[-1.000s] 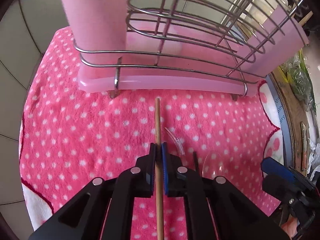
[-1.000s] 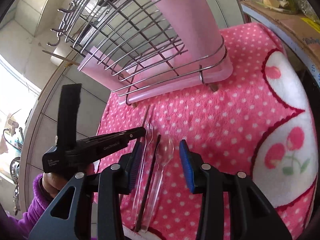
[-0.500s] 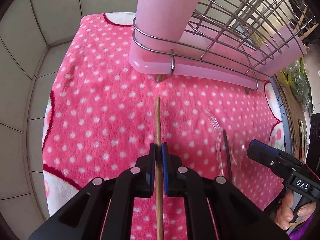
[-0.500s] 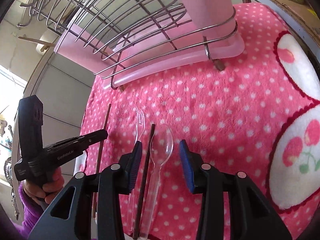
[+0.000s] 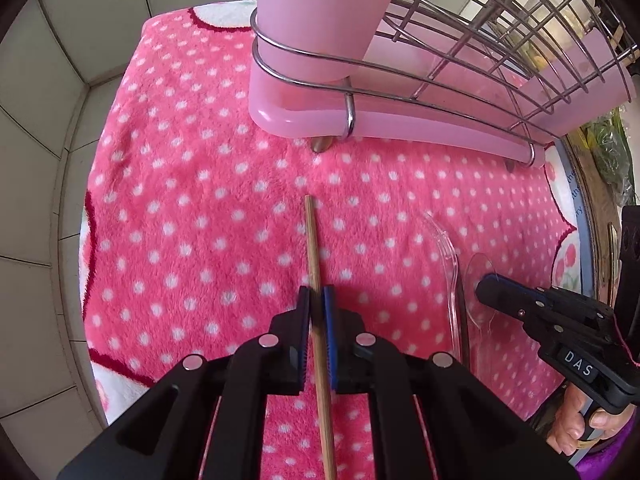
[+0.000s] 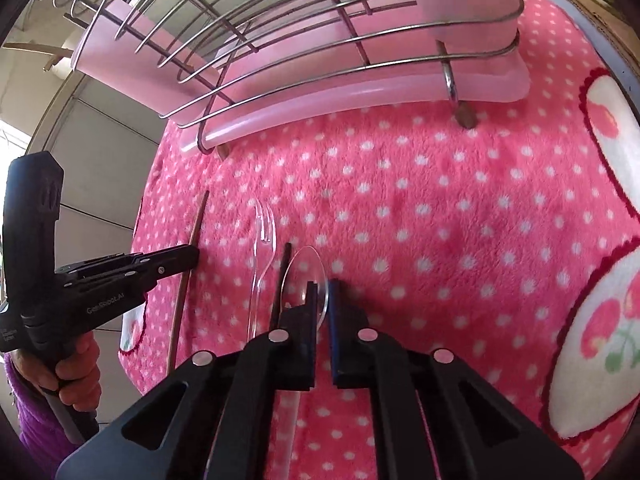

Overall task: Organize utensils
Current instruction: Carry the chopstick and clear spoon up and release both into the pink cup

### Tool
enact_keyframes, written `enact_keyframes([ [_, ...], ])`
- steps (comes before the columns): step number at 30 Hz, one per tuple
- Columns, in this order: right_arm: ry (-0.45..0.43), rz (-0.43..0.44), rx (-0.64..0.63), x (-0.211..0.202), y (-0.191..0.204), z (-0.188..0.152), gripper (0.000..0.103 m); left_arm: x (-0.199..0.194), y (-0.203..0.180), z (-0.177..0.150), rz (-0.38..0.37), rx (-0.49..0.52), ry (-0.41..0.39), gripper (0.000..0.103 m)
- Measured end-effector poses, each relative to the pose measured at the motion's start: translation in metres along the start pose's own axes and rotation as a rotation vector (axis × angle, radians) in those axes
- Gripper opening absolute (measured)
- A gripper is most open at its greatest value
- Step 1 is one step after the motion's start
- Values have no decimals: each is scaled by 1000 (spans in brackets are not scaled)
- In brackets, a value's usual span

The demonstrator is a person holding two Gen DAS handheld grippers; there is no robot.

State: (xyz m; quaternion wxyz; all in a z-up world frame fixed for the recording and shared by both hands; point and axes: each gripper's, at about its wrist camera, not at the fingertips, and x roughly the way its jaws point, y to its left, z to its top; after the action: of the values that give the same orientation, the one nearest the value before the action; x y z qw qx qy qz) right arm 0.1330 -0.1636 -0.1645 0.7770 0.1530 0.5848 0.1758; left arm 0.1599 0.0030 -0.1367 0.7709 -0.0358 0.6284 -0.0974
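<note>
My left gripper (image 5: 316, 298) is shut on a wooden chopstick (image 5: 314, 240), low over the pink dotted towel (image 5: 192, 200); the stick points toward the rack. It also shows in the right wrist view (image 6: 188, 276). My right gripper (image 6: 322, 284) is shut on the bowl of a clear plastic spoon (image 6: 306, 268) lying on the towel. A dark chopstick (image 6: 280, 280) and a clear plastic fork (image 6: 262, 240) lie just left of the spoon. In the left wrist view the fork (image 5: 446, 252) and spoon (image 5: 478, 276) lie at right under the right gripper (image 5: 486, 286).
A wire dish rack on a pink tray (image 5: 400, 120) with a pink utensil cup (image 5: 316, 12) stands at the far end of the towel. Tiled wall (image 5: 48, 120) borders the left. A cardboard box with clutter (image 5: 608, 152) sits at the right.
My right gripper has come down and closed on the clear spoon's bowl. My left gripper has swung left and away from the rack, still holding the wooden chopstick.
</note>
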Motion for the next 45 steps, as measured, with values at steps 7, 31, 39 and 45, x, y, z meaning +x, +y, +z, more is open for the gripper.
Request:
enact_keyframes([
  [7,-76,26,28,-23,-11,-8,4,2,-6,0,5,8,-30,6],
  [31,-741,-3,-52,-183,-6,-50,3,-206,-11,-88,-69,-28,-834,5],
  [39,-940,-20,-97,-240,1,-37,3,-268,-21,-85,-82,-4,-979,5],
  [45,-1097,-41,-148,-275,10,-15,3,-294,-18,-66,-116,-39,-1030,5],
])
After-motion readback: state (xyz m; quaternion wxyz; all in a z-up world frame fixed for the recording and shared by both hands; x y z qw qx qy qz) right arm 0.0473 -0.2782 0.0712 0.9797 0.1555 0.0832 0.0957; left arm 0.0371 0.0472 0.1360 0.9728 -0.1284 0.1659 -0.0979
